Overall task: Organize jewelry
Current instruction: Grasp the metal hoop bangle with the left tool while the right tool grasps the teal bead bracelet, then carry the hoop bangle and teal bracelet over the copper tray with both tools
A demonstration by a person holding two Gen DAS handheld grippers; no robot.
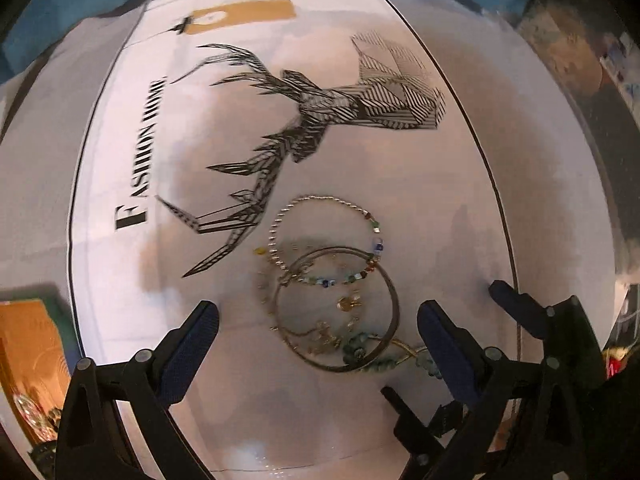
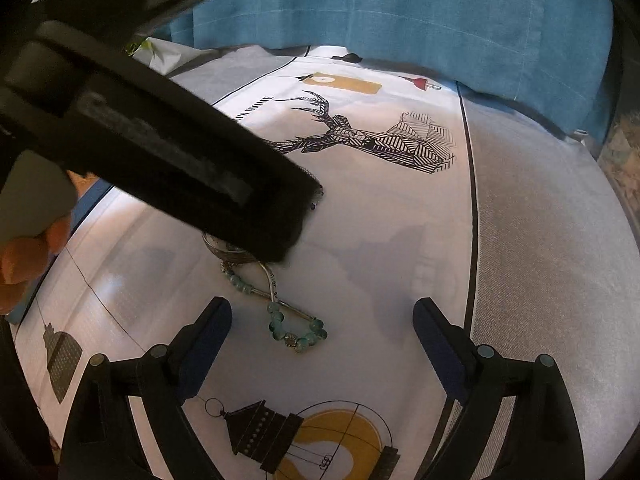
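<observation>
Left hand-held gripper: wide open, empty | right hand-held gripper: wide open, empty | bracelets: loose on tablecloth

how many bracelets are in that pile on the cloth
3 that I can make out: a twisted bead-accented bracelet farthest from the gripper, a plain metal bangle overlapping it, and a teal-bead bracelet trailing out. Small charms are tangled in; more may be hidden.

Tangled pile of bangles, beaded bracelets, turquoise bead strand lying flat on printed cloth
</observation>
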